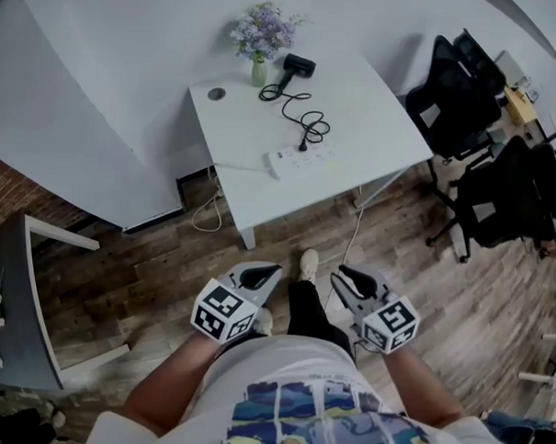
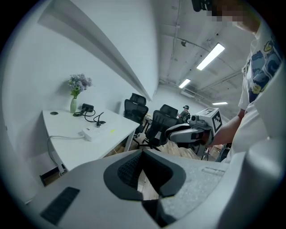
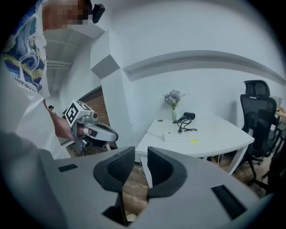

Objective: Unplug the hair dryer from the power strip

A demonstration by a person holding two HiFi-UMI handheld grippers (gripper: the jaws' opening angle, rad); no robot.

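Note:
A black hair dryer (image 1: 298,66) lies at the far side of the white table (image 1: 365,102). Its black cord (image 1: 303,117) coils toward a white power strip (image 1: 300,158) near the table's front edge, with the plug (image 1: 303,146) seated in it. Both grippers hang over the wooden floor, well short of the table. My left gripper (image 1: 266,274) has its tips meeting and holds nothing. My right gripper (image 1: 347,276) is open with an empty gap between the pads. The dryer (image 3: 189,115) and strip (image 3: 181,136) also show far off in the right gripper view.
A vase of purple flowers (image 1: 261,42) stands beside the dryer. Black office chairs (image 1: 457,98) crowd the table's right side. A grey desk (image 1: 15,302) sits at the left. The strip's white cable (image 1: 204,215) hangs to the floor under the table.

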